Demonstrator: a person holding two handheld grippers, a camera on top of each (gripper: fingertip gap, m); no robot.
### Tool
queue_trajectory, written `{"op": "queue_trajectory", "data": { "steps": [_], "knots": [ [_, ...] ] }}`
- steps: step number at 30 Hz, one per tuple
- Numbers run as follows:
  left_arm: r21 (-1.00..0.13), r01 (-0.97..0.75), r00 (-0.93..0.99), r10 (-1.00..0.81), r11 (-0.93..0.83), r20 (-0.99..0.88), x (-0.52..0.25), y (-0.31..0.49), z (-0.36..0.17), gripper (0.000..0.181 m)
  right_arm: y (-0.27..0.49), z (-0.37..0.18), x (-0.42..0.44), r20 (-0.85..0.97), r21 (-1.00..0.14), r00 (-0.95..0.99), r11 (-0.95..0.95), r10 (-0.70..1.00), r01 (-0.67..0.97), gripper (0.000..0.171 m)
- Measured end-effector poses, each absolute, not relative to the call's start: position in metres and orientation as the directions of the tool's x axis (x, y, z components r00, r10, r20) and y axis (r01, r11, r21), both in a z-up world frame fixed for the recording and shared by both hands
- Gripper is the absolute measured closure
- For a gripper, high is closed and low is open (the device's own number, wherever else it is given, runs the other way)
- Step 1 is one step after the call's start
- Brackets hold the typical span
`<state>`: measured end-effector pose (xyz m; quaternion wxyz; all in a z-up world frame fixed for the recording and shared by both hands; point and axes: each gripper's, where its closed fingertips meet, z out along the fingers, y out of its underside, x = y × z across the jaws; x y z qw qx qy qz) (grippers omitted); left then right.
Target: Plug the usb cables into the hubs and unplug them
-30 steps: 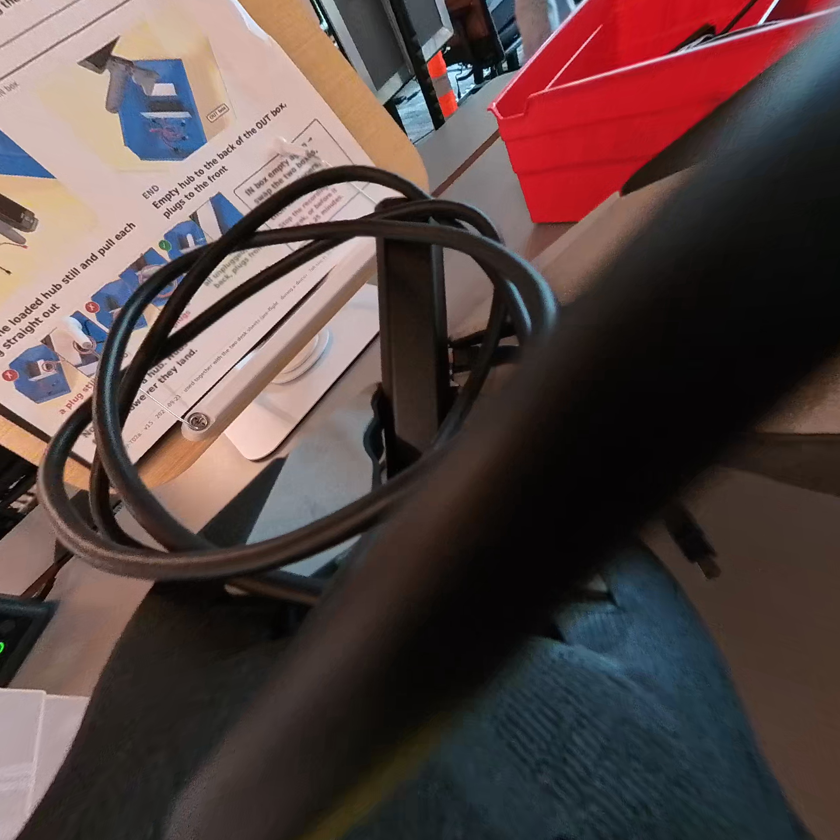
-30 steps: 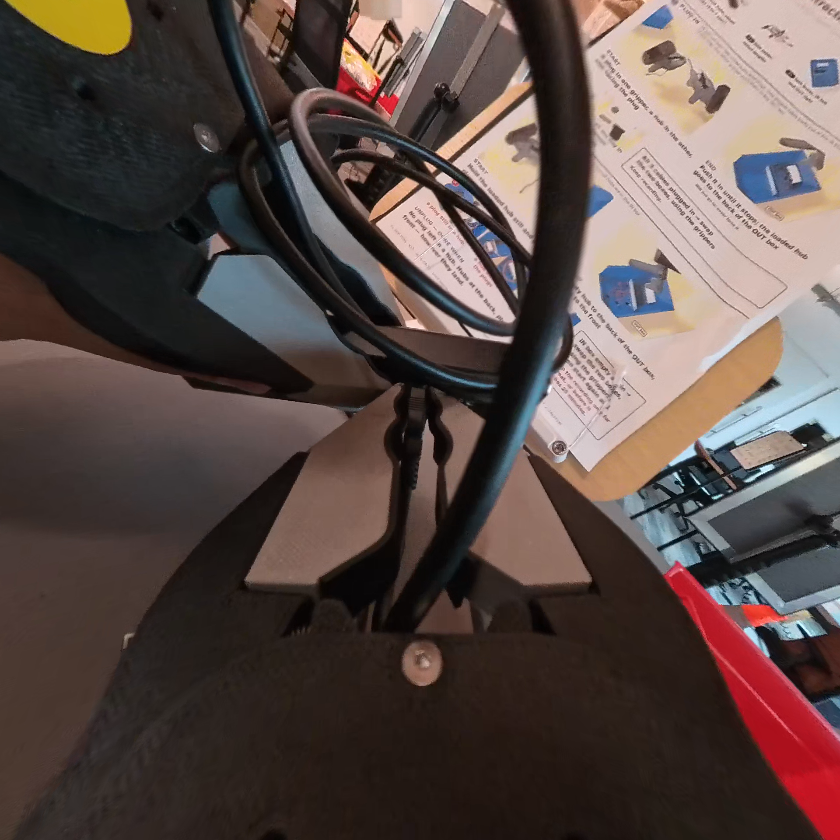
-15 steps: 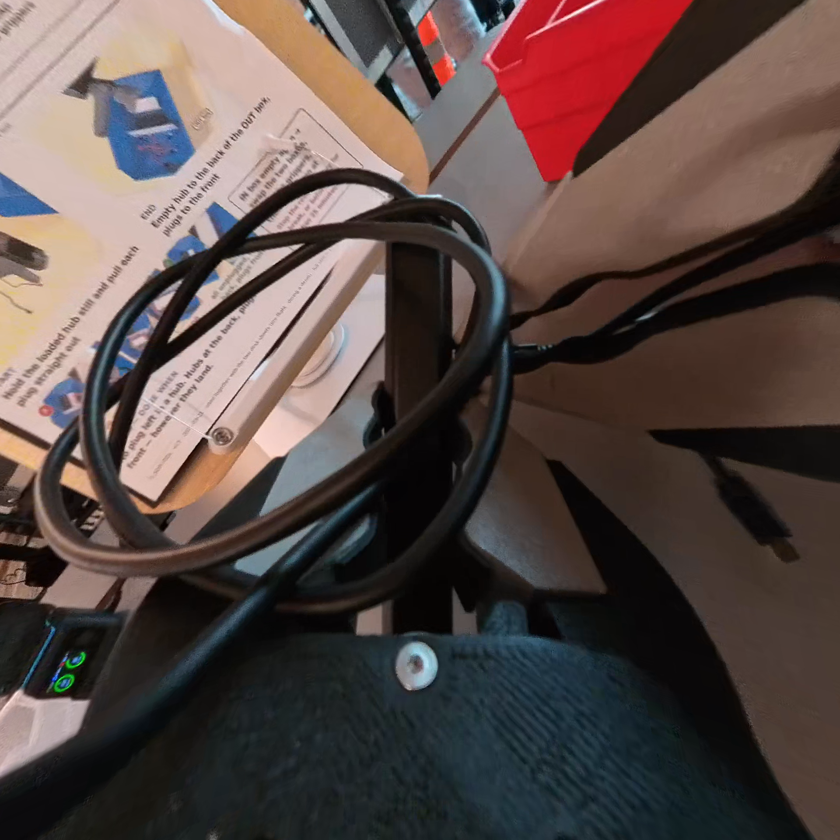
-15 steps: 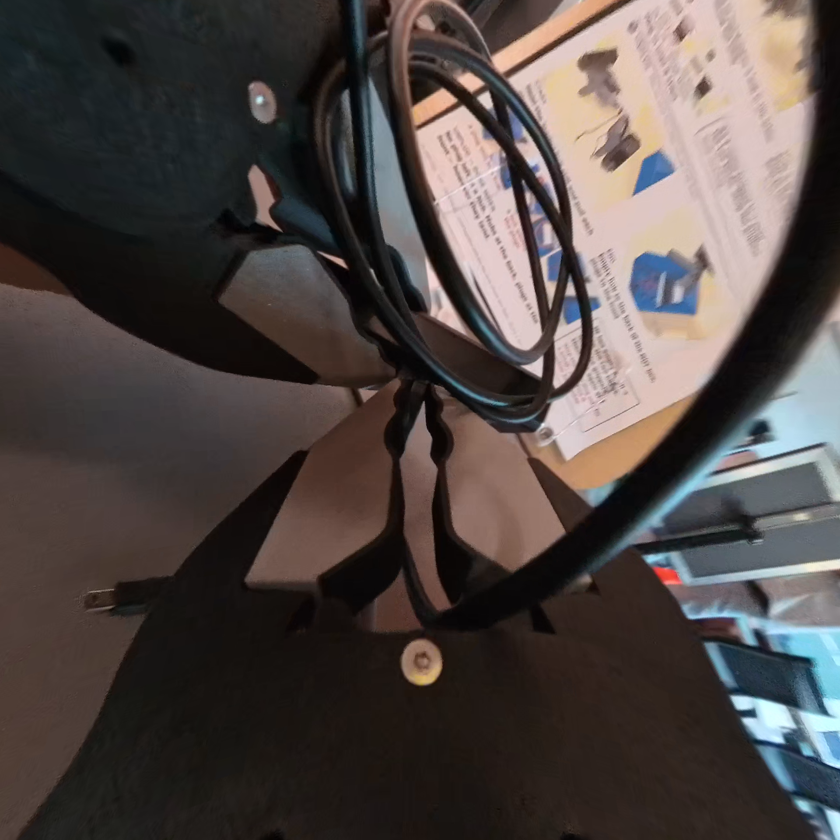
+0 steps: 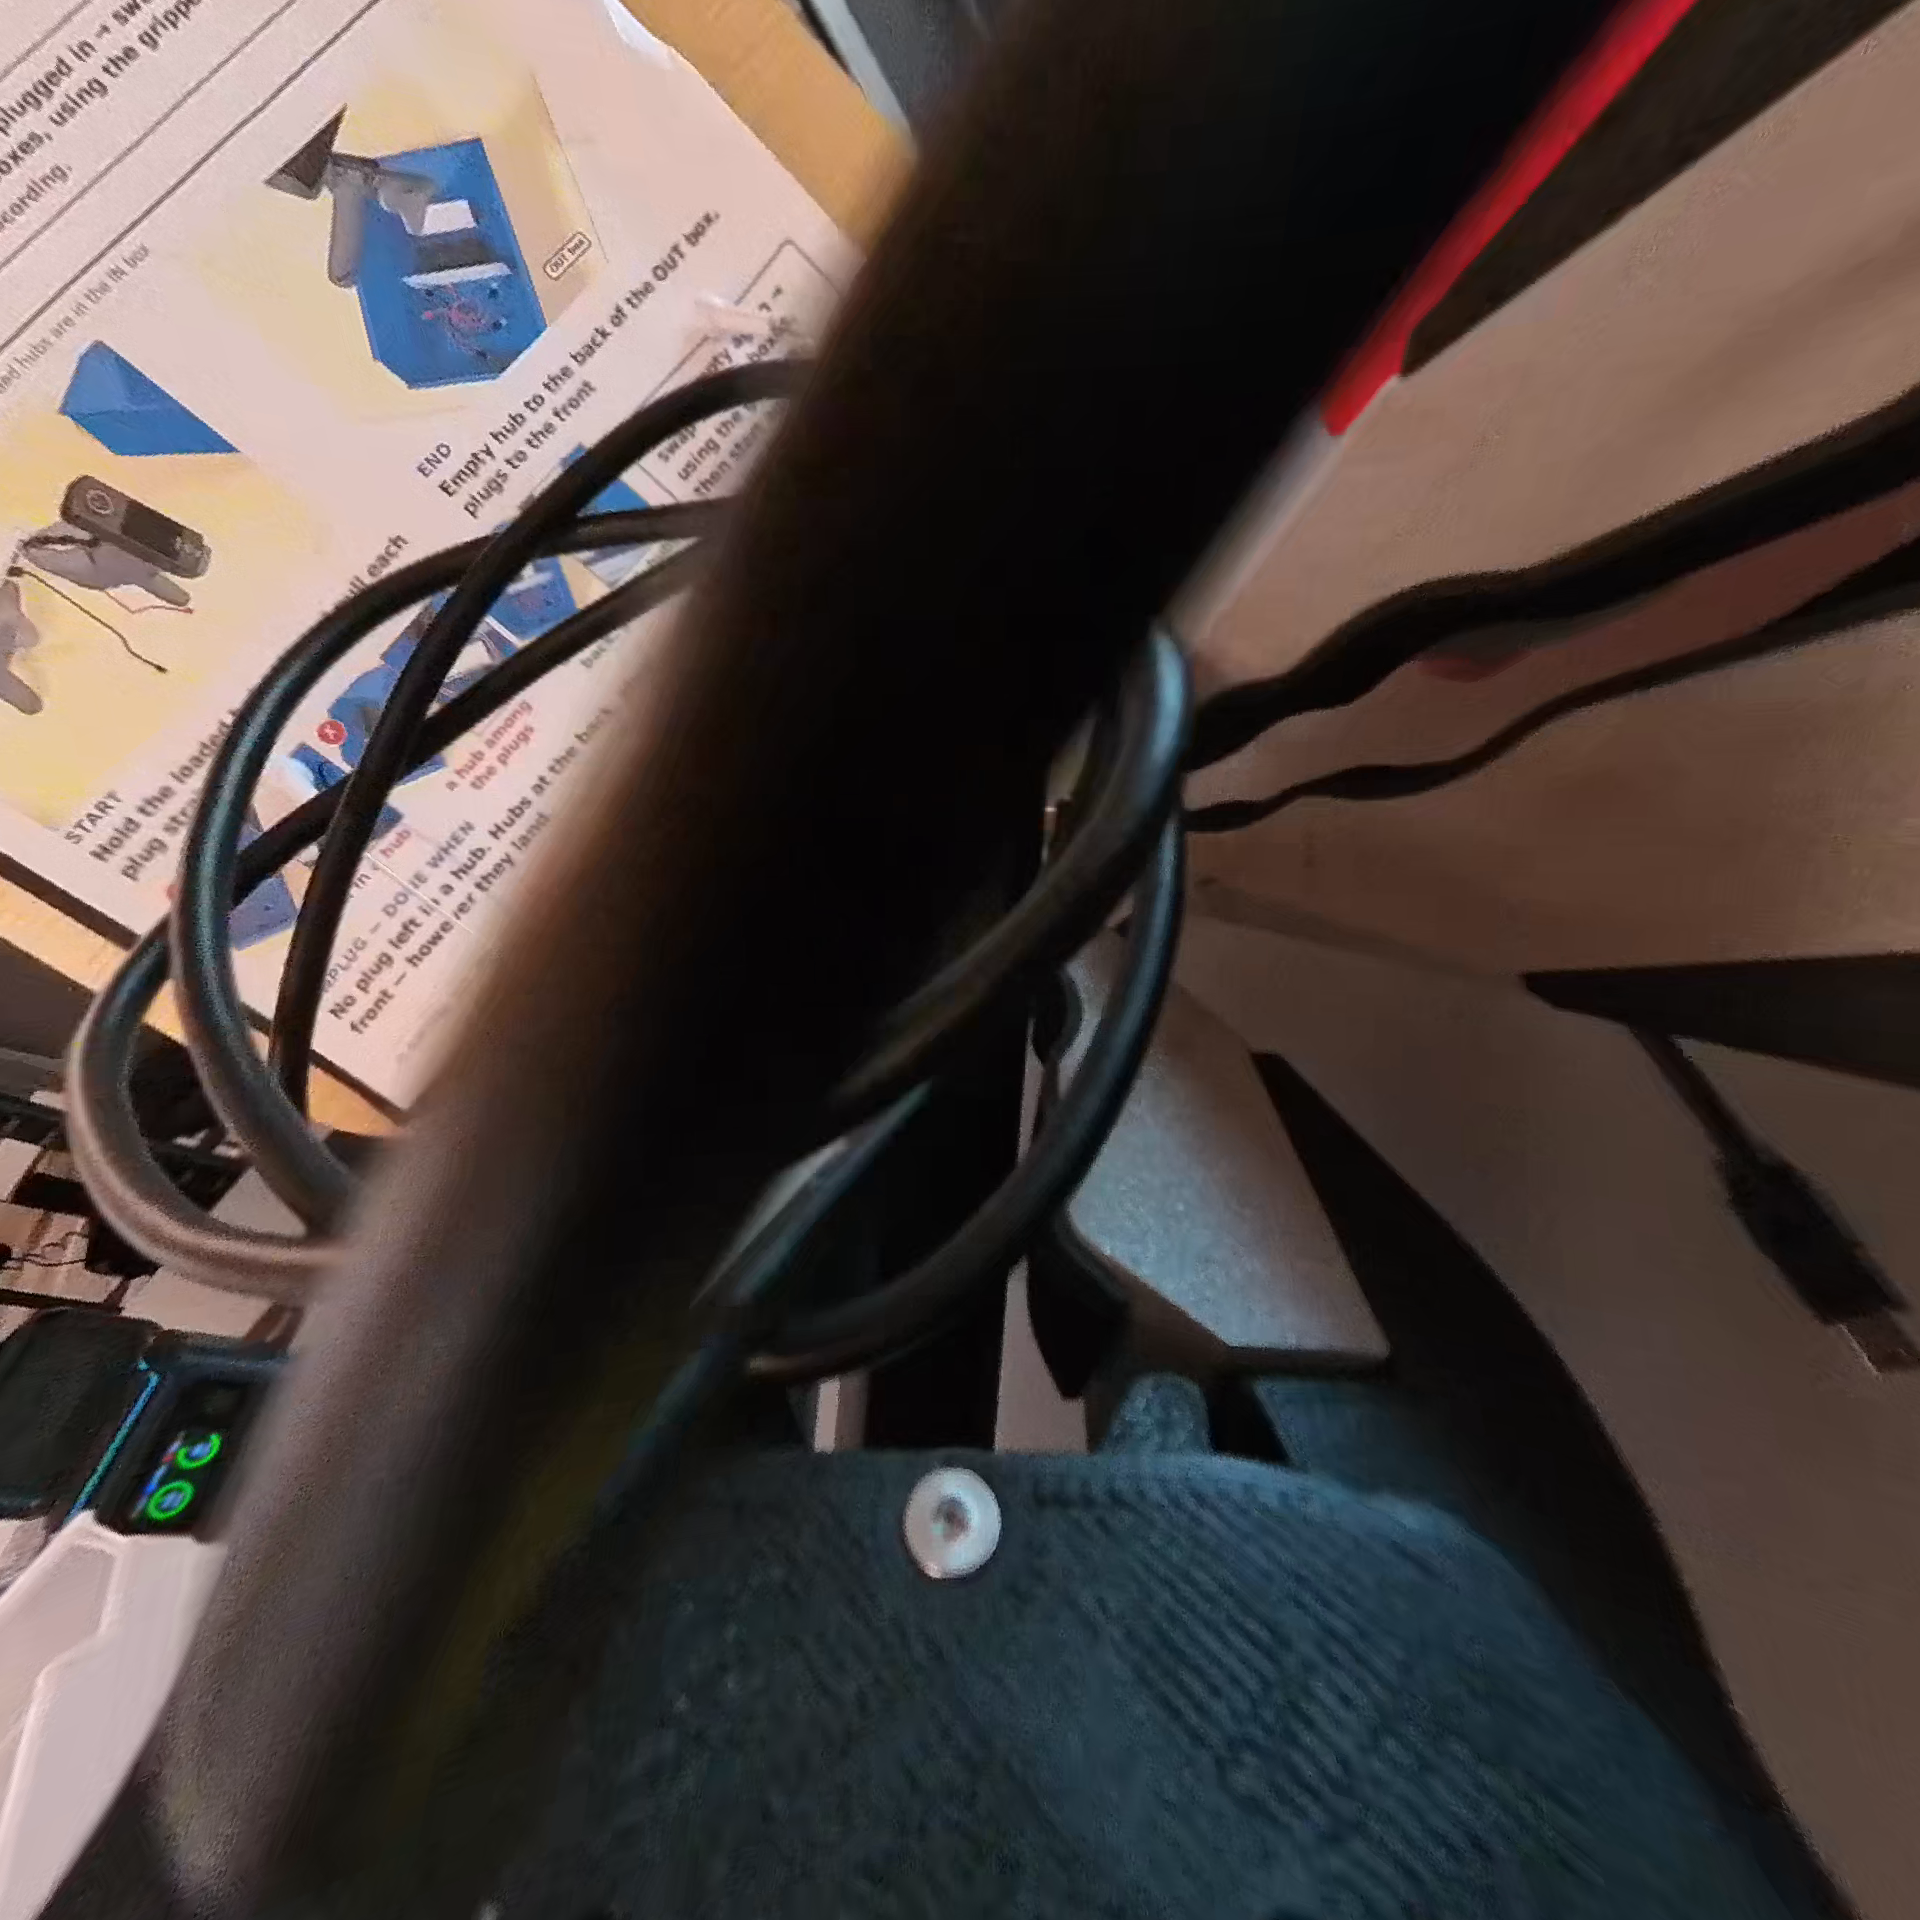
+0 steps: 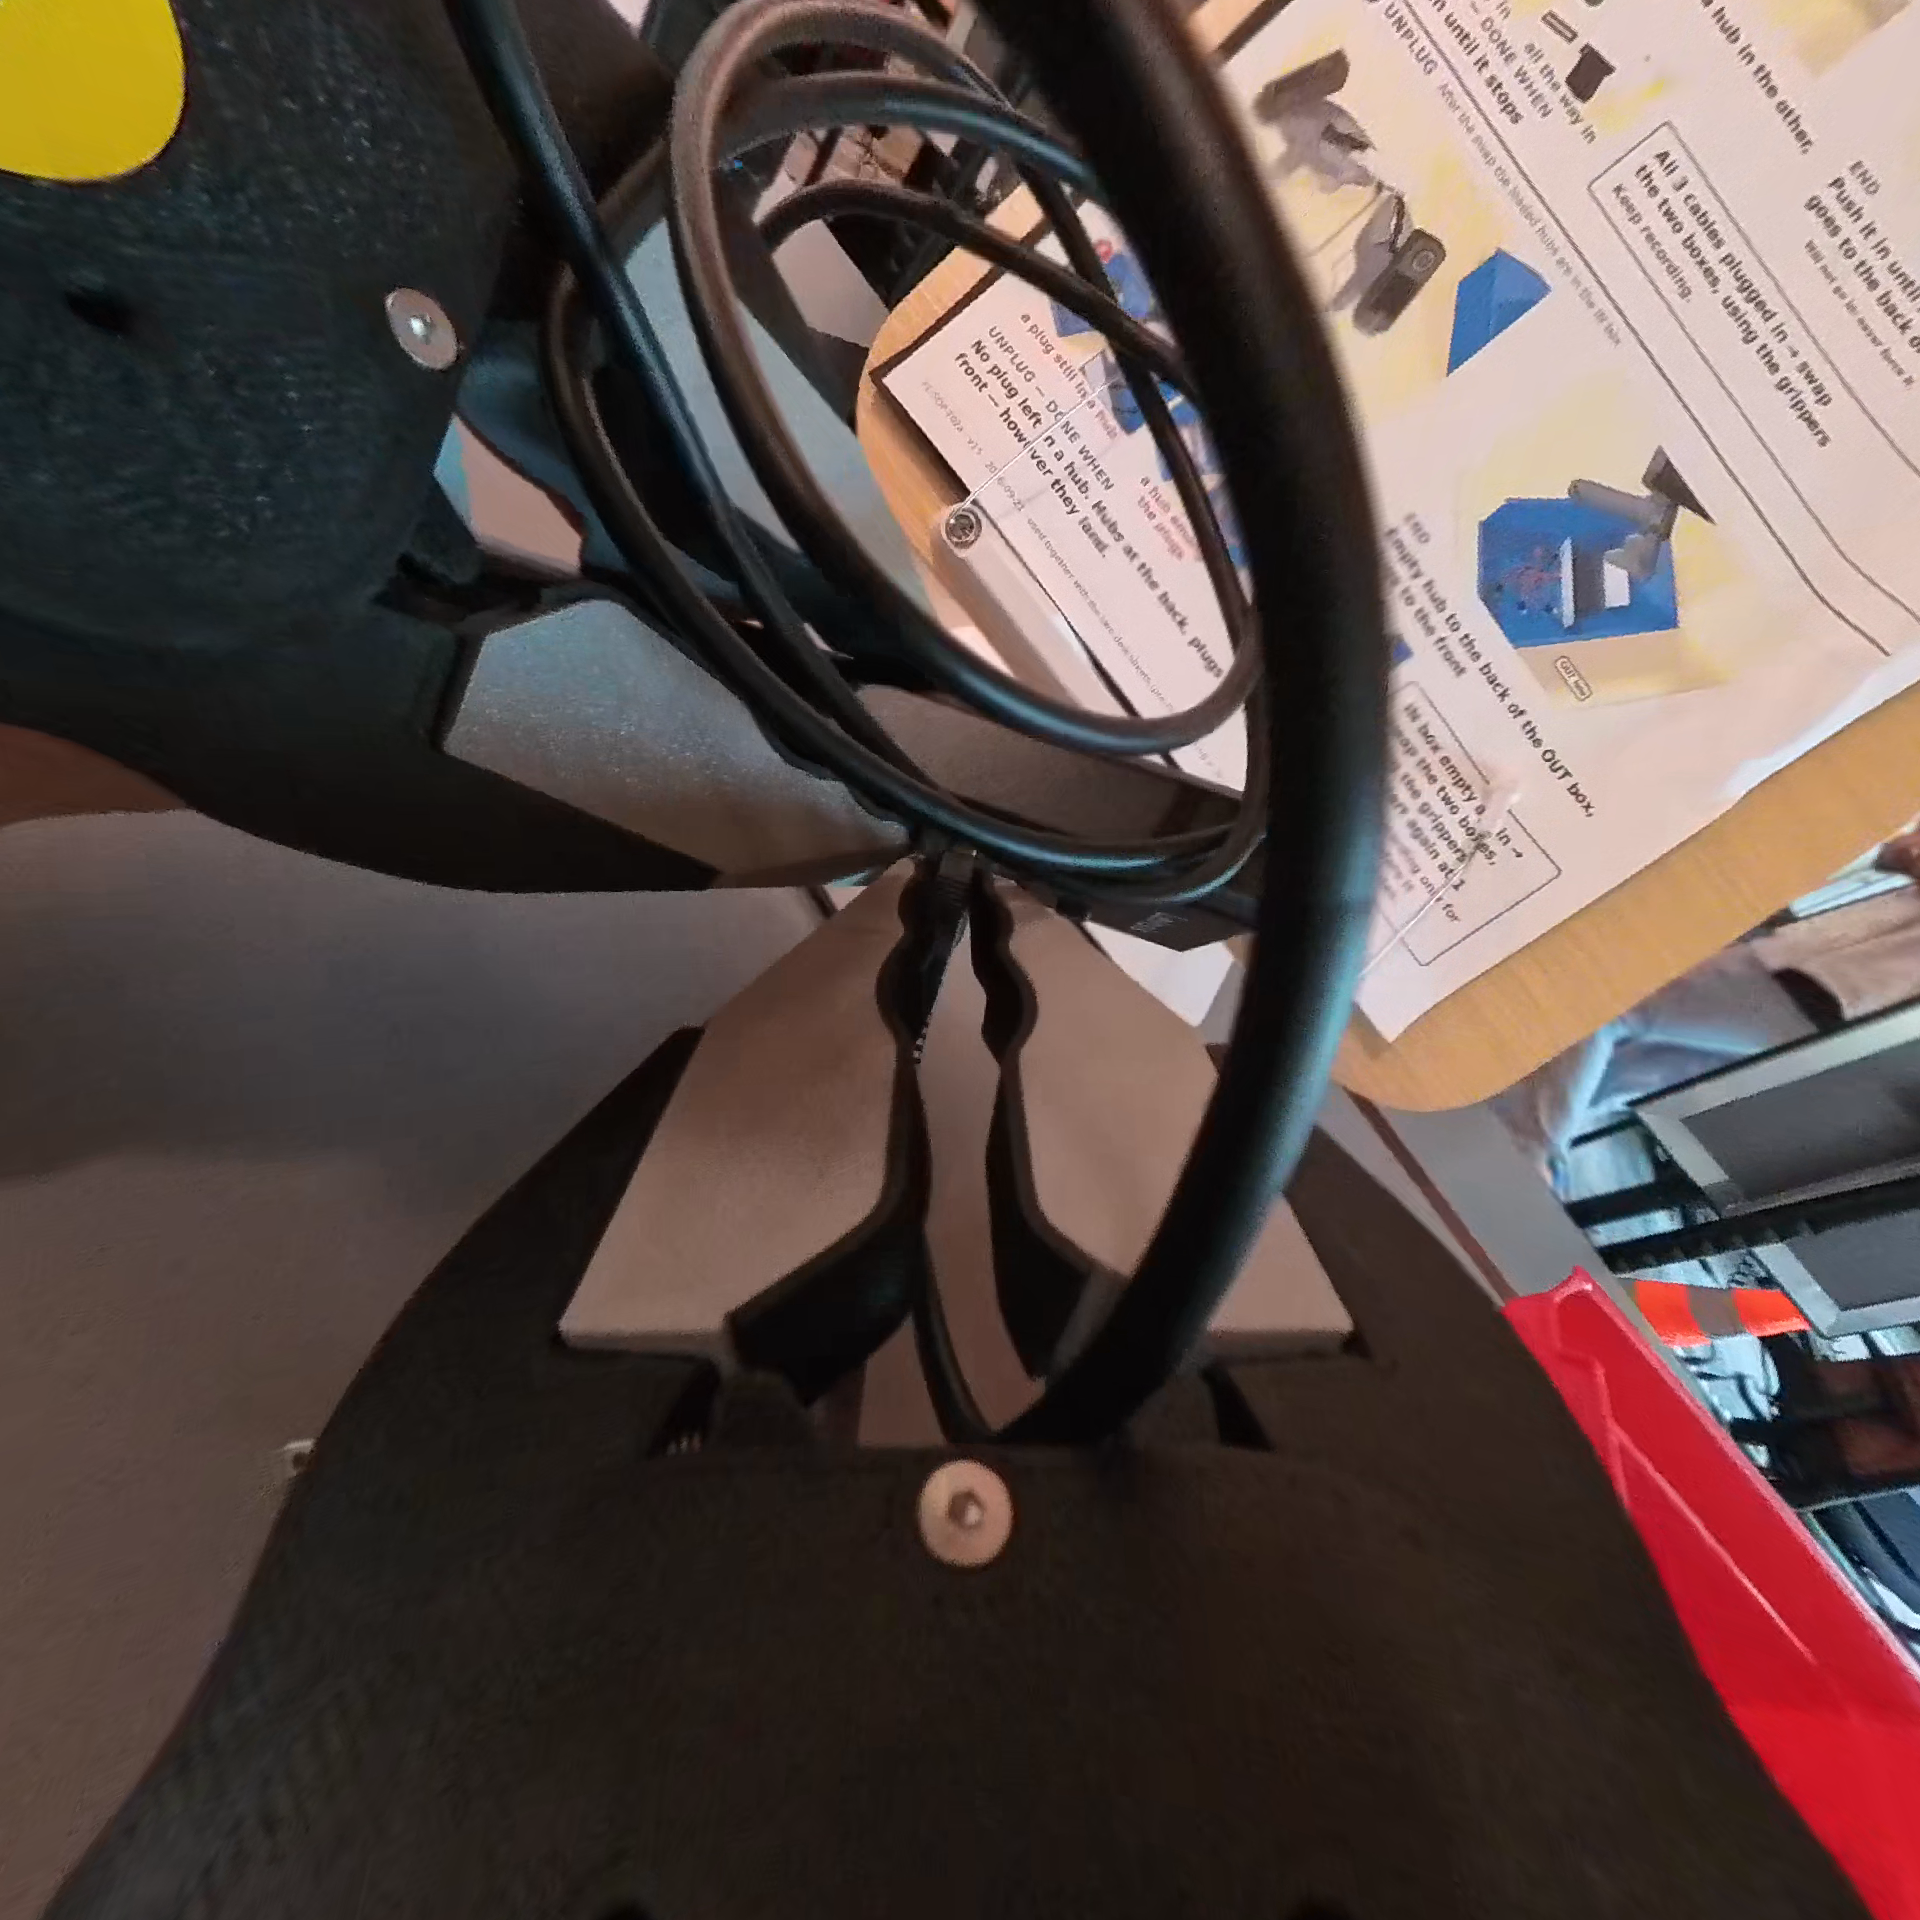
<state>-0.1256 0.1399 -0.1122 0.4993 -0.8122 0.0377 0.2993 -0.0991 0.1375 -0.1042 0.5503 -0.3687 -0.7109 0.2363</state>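
My left gripper (image 5: 966, 997) is shut on a slim dark hub (image 5: 935, 1268), held upright; a blurred thick black cable (image 5: 831, 727) close to the lens hides most of it. Thinner black cable coils (image 5: 239, 935) loop around the hub. In the right wrist view my right gripper (image 6: 943, 894) is shut on a thin cable's plug (image 6: 948, 878), its tip right at the hub's (image 6: 1039, 779) edge. The left gripper's grey finger (image 6: 644, 717) clamps the hub from the upper left. A loose USB plug (image 5: 1818, 1257) lies on the table at right.
An instruction sheet on a wooden board (image 5: 312, 416) stands behind the hub and also shows in the right wrist view (image 6: 1662, 520). A red bin (image 6: 1745, 1558) is at the right. A small device with green lights (image 5: 166, 1475) sits at the lower left. The grippers are tip to tip, or close to it.
The thick cable has swung back across the left wrist view, hiding the hub. The right wrist view has shifted and tilted. Both grippers keep their holds.
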Motion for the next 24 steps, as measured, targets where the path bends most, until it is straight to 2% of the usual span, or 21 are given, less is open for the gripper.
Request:
{"op": "queue_trajectory", "data": {
  "steps": [2,3,4,5,6,7,10,13,16,19,21,24],
  "knots": [
    [-0.798,-0.324,0.828,0.255,-0.508,-0.499,-0.132,0.139,-0.117,0.157,0.137,-0.116,-0.096,0.6,-0.724,-0.165,0.619,0.783,0.305,0.168],
    [-0.79,-0.262,0.731,0.42,-0.555,-0.537,-0.168,0.12,-0.11,0.156,0.136,-0.134,-0.089,0.567,-0.708,-0.226,0.608,0.792,0.359,0.168],
    [-0.836,-0.179,0.69,0.54,-0.519,-0.482,-0.202,0.094,-0.101,0.156,0.137,-0.149,-0.081,0.566,-0.688,-0.258,0.621,0.783,0.376,0.169],
    [-0.924,-0.038,0.759,0.59,-0.381,-0.274,-0.22,0.075,-0.097,0.157,0.145,-0.153,-0.076,0.584,-0.672,-0.245,0.631,0.774,0.388,0.168],
    [-0.967,0.061,0.837,0.541,-0.246,-0.085,-0.223,0.063,-0.091,0.157,0.152,-0.141,-0.074,0.591,-0.7,-0.198,0.619,0.782,0.355,0.166],
    [-0.984,0.07,0.858,0.513,-0.162,-0.023,-0.221,0.052,-0.084,0.157,0.157,-0.128,-0.074,0.565,-0.746,-0.159,0.583,0.81,0.321,0.168],
    [-0.983,-0.01,0.869,0.485,-0.182,-0.098,-0.204,0.052,-0.076,0.157,0.146,-0.115,-0.078,0.429,-0.853,-0.187,0.464,0.884,0.237,0.169],
    [-0.97,-0.095,0.892,0.413,-0.224,-0.183,-0.185,0.074,-0.076,0.156,0.141,-0.123,-0.08,0.362,-0.878,-0.22,0.41,0.906,0.245,0.168],
    [-0.939,-0.152,0.883,0.384,-0.307,-0.268,-0.179,0.086,-0.087,0.156,0.16,-0.115,-0.078,0.341,-0.901,-0.145,0.367,0.929,0.232,0.168],
    [-0.889,-0.154,0.908,0.294,-0.431,-0.299,-0.171,0.096,-0.112,0.157,0.174,-0.104,-0.078,0.189,-0.951,-0.112,0.211,0.975,0.228,0.168],
    [-0.844,-0.164,0.901,0.272,-0.51,-0.339,-0.172,0.099,-0.127,0.156,0.172,-0.109,-0.08,0.082,-0.937,-0.176,0.136,0.981,0.321,0.163],
    [-0.802,-0.16,0.923,0.2,-0.576,-0.328,-0.164,0.102,-0.143,0.156,0.17,-0.116,-0.08,0.005,-0.848,-0.272,0.148,0.962,0.508,0.144]
  ]
}}
